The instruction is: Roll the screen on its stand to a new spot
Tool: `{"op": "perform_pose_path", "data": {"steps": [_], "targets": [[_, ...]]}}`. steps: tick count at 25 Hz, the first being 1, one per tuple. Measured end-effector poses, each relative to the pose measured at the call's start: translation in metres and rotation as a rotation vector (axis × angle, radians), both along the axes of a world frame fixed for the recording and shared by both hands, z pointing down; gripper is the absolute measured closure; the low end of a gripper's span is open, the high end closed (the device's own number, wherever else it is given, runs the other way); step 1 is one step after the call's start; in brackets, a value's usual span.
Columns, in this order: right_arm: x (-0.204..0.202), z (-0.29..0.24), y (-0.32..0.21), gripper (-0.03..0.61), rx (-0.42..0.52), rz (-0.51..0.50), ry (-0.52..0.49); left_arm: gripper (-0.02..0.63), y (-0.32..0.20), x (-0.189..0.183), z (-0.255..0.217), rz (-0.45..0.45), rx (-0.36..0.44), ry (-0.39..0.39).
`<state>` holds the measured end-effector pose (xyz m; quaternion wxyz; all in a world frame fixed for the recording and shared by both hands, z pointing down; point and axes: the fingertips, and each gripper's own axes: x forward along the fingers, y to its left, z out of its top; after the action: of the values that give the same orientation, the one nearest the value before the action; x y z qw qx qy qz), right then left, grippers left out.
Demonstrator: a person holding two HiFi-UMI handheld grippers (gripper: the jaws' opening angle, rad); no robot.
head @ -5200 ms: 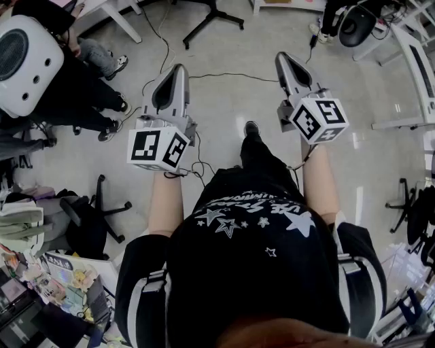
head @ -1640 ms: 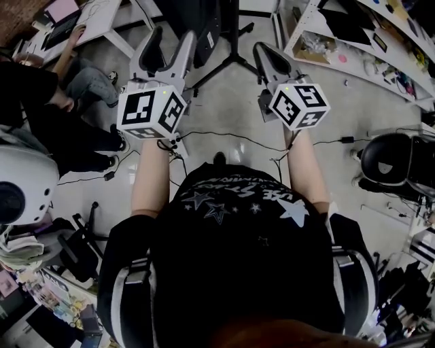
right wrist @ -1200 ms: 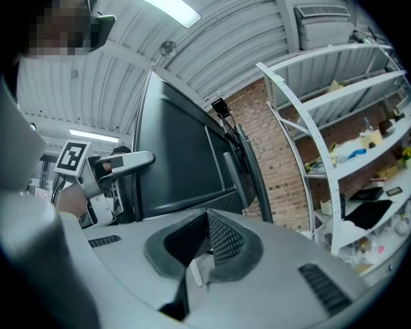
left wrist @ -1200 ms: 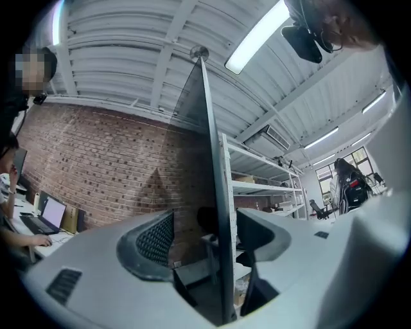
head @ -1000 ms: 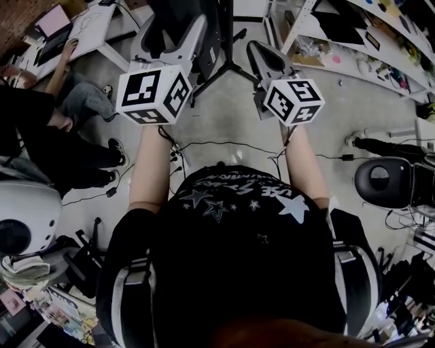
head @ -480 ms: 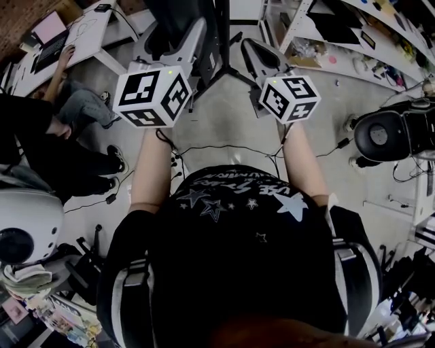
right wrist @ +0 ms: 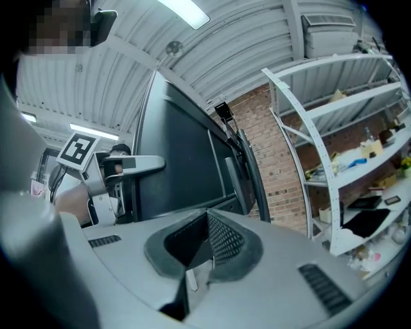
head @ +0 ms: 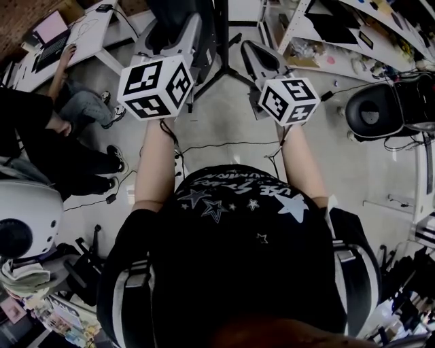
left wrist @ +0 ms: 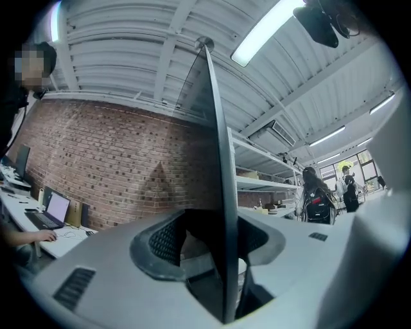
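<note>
The dark screen (head: 178, 12) stands on a black pole stand (head: 221, 30) with splayed legs, at the top of the head view. My left gripper (head: 170, 34) reaches up to its side edge. In the left gripper view the thin edge of the screen (left wrist: 218, 167) runs upright between the jaws. My left gripper (left wrist: 215, 247) is closing, with a gap still visible beside the left pad. My right gripper (head: 250, 53) hangs just right of the pole. In its own view my right gripper (right wrist: 207, 231) is shut on nothing, facing the screen's dark panel (right wrist: 186, 160) and the left gripper (right wrist: 128, 166).
People sit at the left (head: 61, 129) beside a white desk with a laptop (head: 51, 27). White shelving (head: 353, 27) lines the right, with a black round seat (head: 370, 109) below it. Cables (head: 224, 144) cross the floor by my feet.
Over the sequence I have walked from open floor up to the screen. In the last second the left gripper has edged up onto the screen's edge, while the right one has barely moved.
</note>
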<state>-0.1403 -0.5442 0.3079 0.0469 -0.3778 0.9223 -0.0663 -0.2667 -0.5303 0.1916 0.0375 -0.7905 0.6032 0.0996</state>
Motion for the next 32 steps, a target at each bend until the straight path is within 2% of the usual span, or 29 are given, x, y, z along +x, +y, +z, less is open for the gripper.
{"op": "perform_pose_path", "data": {"steps": [13, 32], "targets": [[0.029, 0.006, 0.027, 0.571, -0.026, 0.028, -0.014, 0.396, 0.015, 0.004, -0.001, -0.060, -0.007, 0.003], [0.056, 0.030, 0.094, 0.571, -0.074, -0.028, -0.008, 0.408, 0.120, 0.019, -0.002, -0.113, 0.063, 0.036]]}}
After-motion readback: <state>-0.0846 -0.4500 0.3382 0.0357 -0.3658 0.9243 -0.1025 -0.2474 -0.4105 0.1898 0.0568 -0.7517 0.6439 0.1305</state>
